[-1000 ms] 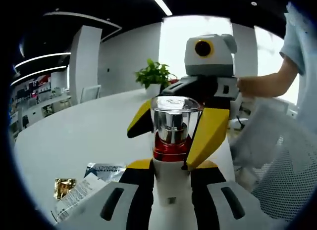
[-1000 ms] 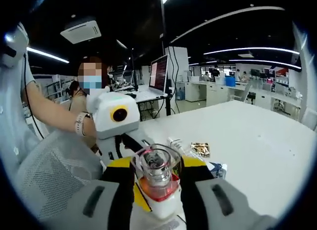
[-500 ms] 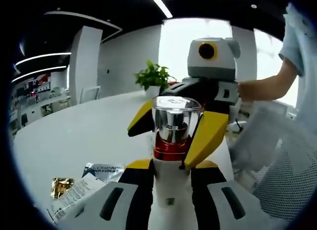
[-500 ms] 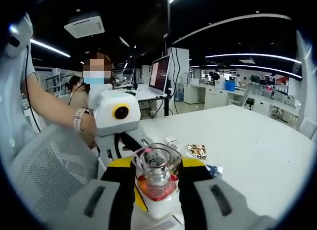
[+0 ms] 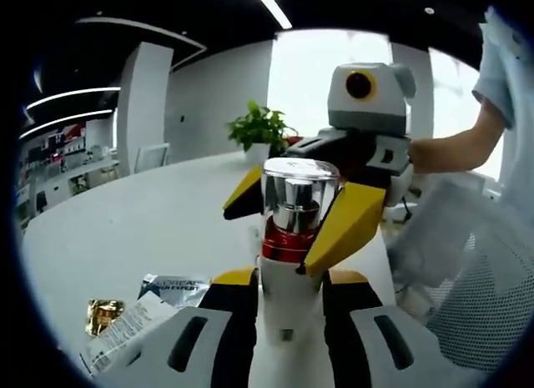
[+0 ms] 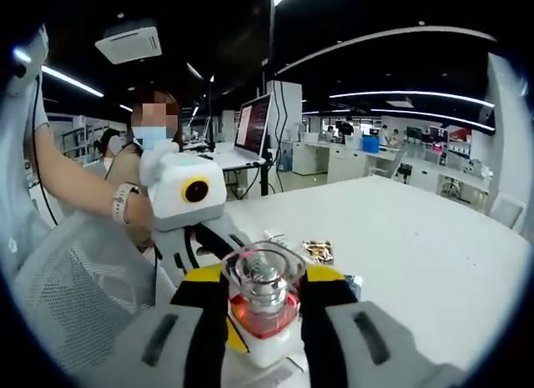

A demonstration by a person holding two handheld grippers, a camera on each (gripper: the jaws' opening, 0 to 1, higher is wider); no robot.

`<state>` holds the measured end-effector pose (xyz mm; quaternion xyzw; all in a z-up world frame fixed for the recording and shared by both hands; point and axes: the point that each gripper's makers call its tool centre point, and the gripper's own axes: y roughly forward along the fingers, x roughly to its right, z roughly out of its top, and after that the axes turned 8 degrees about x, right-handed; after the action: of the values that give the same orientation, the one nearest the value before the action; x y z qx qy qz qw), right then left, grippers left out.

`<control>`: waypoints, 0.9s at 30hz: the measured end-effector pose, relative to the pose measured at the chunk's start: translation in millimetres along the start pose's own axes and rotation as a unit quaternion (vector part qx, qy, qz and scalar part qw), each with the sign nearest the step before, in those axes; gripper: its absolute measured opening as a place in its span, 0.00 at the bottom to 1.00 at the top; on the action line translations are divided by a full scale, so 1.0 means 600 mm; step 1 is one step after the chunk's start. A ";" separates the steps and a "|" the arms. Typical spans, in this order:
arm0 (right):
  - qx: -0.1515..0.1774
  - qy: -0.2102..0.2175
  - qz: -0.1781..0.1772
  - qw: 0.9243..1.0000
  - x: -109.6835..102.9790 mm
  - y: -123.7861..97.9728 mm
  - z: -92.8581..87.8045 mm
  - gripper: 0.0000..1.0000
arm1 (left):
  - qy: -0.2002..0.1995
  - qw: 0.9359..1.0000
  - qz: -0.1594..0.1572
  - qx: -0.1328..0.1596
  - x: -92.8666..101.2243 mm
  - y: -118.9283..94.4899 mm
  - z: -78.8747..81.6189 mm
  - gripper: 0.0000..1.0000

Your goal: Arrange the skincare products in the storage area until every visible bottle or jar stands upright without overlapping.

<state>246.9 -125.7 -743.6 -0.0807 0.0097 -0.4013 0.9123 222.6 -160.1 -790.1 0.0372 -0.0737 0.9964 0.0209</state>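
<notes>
On white table (image 5: 125,229), one bottle (image 5: 292,238), two hand-held grippers (image 5: 288,321), three sachets (image 5: 125,325).

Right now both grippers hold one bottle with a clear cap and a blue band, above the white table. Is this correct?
Not quite: the band is red, not blue, as the left gripper view shows. The left gripper and right gripper do hold one bottle with a clear cap, above the white table.
</notes>
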 end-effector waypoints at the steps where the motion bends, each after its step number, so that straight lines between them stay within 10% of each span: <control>1: -0.001 -0.001 -0.002 1.000 0.001 -0.001 0.000 0.33 | 0.000 1.000 0.000 0.000 0.000 0.000 0.000 0.26; 27: -0.015 -0.008 -0.043 0.999 0.049 -0.034 -0.007 0.33 | 0.039 0.999 -0.008 -0.030 -0.012 0.045 0.001 0.23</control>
<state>251.5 -161.1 -743.0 -0.0981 0.0049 -0.4396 0.8928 228.3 -187.1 -794.0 -0.0019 -0.1022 0.9942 0.0330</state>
